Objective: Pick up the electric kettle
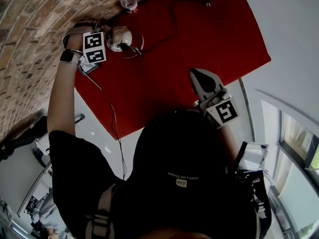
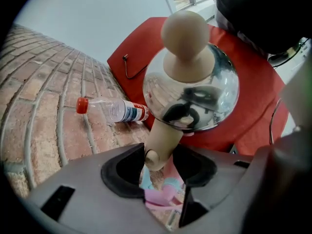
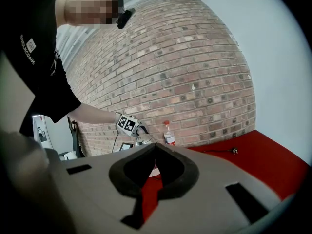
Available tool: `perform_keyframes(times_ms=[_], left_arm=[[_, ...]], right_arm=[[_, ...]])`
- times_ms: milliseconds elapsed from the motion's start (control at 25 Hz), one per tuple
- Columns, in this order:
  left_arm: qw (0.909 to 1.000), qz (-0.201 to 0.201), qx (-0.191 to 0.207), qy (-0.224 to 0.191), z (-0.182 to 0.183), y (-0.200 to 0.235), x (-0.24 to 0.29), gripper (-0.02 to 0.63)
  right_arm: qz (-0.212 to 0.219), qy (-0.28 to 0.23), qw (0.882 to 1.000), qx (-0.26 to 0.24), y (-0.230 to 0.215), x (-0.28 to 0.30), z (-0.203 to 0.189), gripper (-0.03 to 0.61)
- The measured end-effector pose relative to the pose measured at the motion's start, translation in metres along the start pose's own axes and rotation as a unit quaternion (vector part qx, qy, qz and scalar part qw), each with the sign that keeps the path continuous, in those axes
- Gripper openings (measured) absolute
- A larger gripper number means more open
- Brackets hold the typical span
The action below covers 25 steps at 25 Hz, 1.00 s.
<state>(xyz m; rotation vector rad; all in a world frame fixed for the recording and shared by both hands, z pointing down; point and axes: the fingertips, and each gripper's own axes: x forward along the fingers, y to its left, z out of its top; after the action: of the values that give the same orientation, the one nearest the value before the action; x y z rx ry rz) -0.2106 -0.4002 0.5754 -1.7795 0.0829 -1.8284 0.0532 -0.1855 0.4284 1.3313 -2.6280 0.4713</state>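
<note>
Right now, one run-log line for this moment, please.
left tongs: closed on kettle handle | right tongs: shut, empty | kettle: on red table

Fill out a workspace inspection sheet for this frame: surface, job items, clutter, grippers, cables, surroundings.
Surface: red tabletop.
Job's things: electric kettle, chrome with a beige knob, at the table's far corner.
Clutter: red-capped plastic bottle upright near the kettle.
Grippers: left gripper closed on the kettle's handle; right gripper shut, empty, over the table's near side.
Cables: black power cord trails across the table, plug lying loose.
Surroundings: brick wall behind the table.
</note>
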Motion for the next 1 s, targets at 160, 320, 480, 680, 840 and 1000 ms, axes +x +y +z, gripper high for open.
perform_keyframes(times_ms=[160, 320, 480, 680, 840, 1000], left_arm=[[0.9999, -0.004, -0.011, 0.013, -0.003, -0.012, -0.006, 0.187], [0.9993, -0.006, -0.029, 0.021, -0.004, -0.023, -0.012, 0.181], [0.9986, -0.001, -0.044, 0.028, -0.004, -0.033, -0.017, 0.173], [0.9972, -0.005, -0.067, 0.032, -0.005, -0.046, -0.023, 0.163], [0.9953, -0.004, -0.094, 0.023, -0.002, -0.058, -0.028, 0.163], [0.9928, -0.001, -0.118, 0.02, -0.001, -0.067, -0.033, 0.163]], right_arm=[[0.006, -0.005, 1.0, -0.003, 0.005, -0.001, 0.002, 0.008], [0.012, -0.005, 1.0, -0.006, 0.008, -0.001, 0.002, 0.008], [0.018, -0.006, 1.0, -0.008, 0.012, -0.003, 0.001, 0.008], [0.027, -0.007, 1.0, -0.011, 0.016, -0.005, 0.001, 0.008], [0.035, -0.008, 0.999, -0.013, 0.02, -0.006, 0.0, 0.008], [0.043, -0.007, 0.999, -0.016, 0.025, -0.007, -0.001, 0.008]])
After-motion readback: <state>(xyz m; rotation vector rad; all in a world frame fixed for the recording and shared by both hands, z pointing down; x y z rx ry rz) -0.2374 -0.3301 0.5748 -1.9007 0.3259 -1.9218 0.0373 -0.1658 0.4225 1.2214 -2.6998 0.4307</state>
